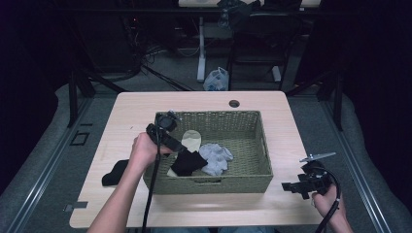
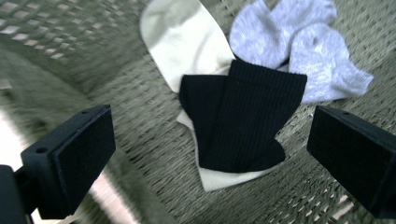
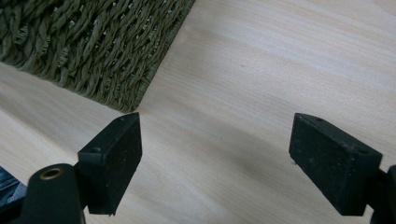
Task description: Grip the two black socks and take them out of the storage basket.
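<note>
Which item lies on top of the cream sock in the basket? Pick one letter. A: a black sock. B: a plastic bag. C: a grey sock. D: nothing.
A: in the left gripper view the black sock lies across the cream sock in the wicker basket, the grey socks beside them.
</note>
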Motion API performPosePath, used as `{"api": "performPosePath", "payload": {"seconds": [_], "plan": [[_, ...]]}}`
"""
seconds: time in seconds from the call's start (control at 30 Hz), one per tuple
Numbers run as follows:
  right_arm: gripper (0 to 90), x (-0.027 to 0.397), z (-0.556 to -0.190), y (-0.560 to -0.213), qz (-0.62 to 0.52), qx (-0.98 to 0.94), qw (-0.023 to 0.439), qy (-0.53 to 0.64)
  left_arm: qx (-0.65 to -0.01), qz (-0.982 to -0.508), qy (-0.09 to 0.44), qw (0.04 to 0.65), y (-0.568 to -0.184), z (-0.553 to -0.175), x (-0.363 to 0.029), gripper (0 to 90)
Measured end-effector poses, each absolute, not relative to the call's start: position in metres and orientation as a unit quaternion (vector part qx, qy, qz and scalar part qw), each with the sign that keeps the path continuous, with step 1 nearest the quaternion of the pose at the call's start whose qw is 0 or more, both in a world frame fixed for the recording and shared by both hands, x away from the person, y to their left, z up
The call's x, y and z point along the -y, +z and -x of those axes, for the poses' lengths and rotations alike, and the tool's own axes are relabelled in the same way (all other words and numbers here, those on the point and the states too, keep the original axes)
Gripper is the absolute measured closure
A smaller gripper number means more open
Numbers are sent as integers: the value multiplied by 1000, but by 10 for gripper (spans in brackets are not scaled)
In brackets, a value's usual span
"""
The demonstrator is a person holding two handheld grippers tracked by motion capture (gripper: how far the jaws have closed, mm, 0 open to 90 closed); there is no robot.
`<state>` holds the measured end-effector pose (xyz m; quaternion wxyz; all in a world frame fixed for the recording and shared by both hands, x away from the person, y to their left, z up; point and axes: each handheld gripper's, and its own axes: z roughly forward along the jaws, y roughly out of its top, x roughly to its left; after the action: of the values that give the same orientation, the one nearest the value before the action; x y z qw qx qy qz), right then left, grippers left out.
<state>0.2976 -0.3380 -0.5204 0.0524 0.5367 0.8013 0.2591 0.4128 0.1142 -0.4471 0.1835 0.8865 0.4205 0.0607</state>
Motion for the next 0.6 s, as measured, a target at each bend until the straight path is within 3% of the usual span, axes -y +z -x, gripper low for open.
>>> {"api": "performPosePath", "payload": {"seconds": [0.6], "plan": [[170, 339, -298, -520, -537, -800, 51, 262, -388, -917, -5, 94, -505, -424, -79, 43]]}}
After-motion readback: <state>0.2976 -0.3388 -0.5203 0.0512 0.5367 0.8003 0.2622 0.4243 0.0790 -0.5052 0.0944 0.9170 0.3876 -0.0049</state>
